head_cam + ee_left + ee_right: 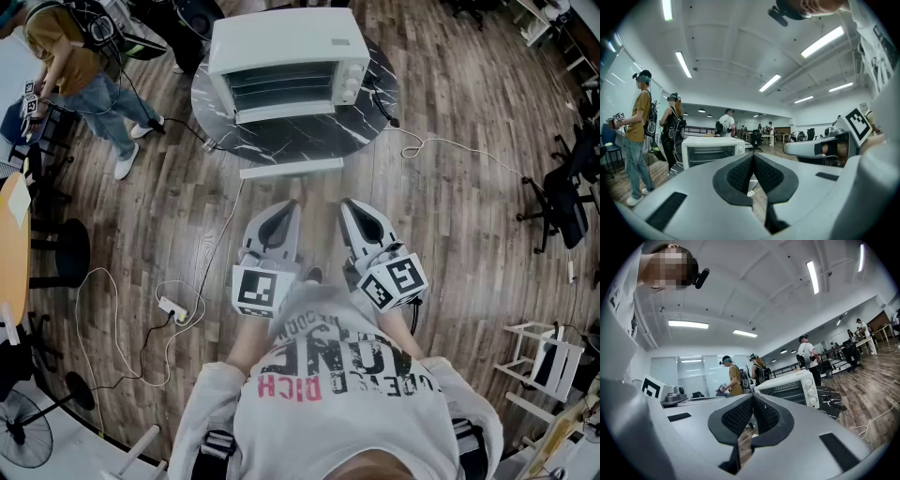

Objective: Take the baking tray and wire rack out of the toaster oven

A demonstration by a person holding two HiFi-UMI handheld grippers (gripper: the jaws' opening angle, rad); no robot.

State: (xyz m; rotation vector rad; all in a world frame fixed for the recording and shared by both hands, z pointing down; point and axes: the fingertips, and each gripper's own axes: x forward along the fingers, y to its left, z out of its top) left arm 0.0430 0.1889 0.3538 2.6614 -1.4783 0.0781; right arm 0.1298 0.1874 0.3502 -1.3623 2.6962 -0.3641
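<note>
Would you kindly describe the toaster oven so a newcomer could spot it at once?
Find the round black marble table on the wood floor. The toaster oven sits on it: the only white box there, knobs down its right side.

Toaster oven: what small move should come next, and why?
Probably bring both grippers forward to the toaster oven. The left gripper and right gripper are shut, empty, and held well short of the table on which it stands.

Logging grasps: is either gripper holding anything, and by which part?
Nothing is held. Left gripper and right gripper are shut and empty, away from the white toaster oven.
</note>
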